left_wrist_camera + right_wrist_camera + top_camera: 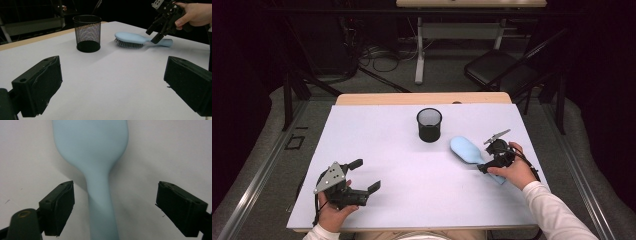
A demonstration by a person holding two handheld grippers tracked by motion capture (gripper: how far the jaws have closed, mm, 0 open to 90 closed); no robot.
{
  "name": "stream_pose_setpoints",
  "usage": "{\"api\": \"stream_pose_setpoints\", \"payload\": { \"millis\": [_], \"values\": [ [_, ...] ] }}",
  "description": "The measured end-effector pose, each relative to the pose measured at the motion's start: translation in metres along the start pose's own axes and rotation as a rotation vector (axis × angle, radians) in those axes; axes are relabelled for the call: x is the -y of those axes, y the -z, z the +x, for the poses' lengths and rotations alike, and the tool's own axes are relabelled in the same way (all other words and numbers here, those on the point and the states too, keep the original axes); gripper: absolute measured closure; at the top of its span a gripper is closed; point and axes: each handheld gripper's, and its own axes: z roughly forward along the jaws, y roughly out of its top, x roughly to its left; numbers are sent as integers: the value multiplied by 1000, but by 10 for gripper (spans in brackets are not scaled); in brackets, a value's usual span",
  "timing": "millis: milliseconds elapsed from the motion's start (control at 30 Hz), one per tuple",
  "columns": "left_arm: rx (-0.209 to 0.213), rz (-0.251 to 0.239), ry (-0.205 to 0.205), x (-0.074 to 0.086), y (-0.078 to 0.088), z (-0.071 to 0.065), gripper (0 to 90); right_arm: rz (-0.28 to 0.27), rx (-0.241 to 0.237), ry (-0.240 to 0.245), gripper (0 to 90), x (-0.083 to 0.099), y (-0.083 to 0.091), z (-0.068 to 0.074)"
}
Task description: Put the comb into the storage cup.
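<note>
The left gripper (368,176) is nearest the camera in the high view, held in the person's left hand (332,212) at the near left part of the white table (402,200). Its jaws stand spread wide, with only bare tabletop between them, as the left gripper view confirms. The light blue hairbrush (465,150) lies flat on the right half of the table, bristles down, head toward the centre and handle toward the person's right hand (514,172). The right gripper (115,208) hangs directly over the handle, pointing down at it. In the right gripper view the handle runs up between the two black jaws, and a clear gap of table shows on each side of it; the pads (58,207) do not press on the brush. The jaws are therefore spread, straddling the handle without pinching it. A black mesh cup (429,124) stands upright near the table's centre, toward the far edge, just to the left of the brush head and apart from it. The cup's interior shows nothing that can be identified.
</note>
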Motion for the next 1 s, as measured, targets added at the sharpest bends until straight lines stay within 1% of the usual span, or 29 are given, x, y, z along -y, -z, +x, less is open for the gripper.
{"api": "stream_pose_setpoints", "payload": {
  "millis": [67,100,133,167,200,233,267,333,367,500,533,600,667,733,767,833,900,933,967,1000],
  "values": [
    [-1,-1,-1,0,0,0,15,-2,4,19,194,-1,-1,1],
    [-3,2,-1,0,0,0,15,6,2,23,211,-1,-1,2],
    [-3,3,-3,0,0,0,15,-24,-4,24,230,0,-3,2],
    [-4,2,-2,0,0,0,15,13,-4,37,247,-2,-2,2],
    [-4,2,-3,0,0,0,15,2,-6,33,256,-1,-3,2],
    [-4,2,-3,0,0,0,15,23,-7,41,271,-2,-3,2],
    [-4,2,-3,0,0,0,15,1,-13,47,283,-1,-5,2],
    [-4,2,-2,0,0,0,15,5,-19,43,333,-2,-6,2],
    [-4,2,-2,0,0,0,15,27,-21,48,343,-3,-4,2],
    [-4,3,-2,0,0,0,15,15,-24,55,425,-4,-6,3],
    [-4,2,-2,0,0,0,15,-1,-27,58,444,-3,-7,3],
    [-4,1,-2,0,0,0,15,22,-25,64,485,-4,-6,4],
    [-4,2,-2,0,0,0,15,18,-35,58,505,-5,-7,5],
    [-4,3,-1,0,0,0,15,19,-36,63,532,-5,-8,4],
    [-4,3,-1,0,0,0,15,1,-36,61,537,-5,-9,5],
    [-4,3,-1,0,0,0,15,20,-34,59,545,-6,-8,6],
    [-3,4,-1,0,0,0,15,25,-30,69,548,-6,-8,6],
    [-4,4,-2,0,0,0,15,6,-32,61,548,-6,-10,7],
    [1,3,-1,0,0,0,15,26,-30,66,550,-6,-9,7],
    [1,4,-2,0,0,0,15,27,-34,66,559,-6,-10,6]
  ]
}}
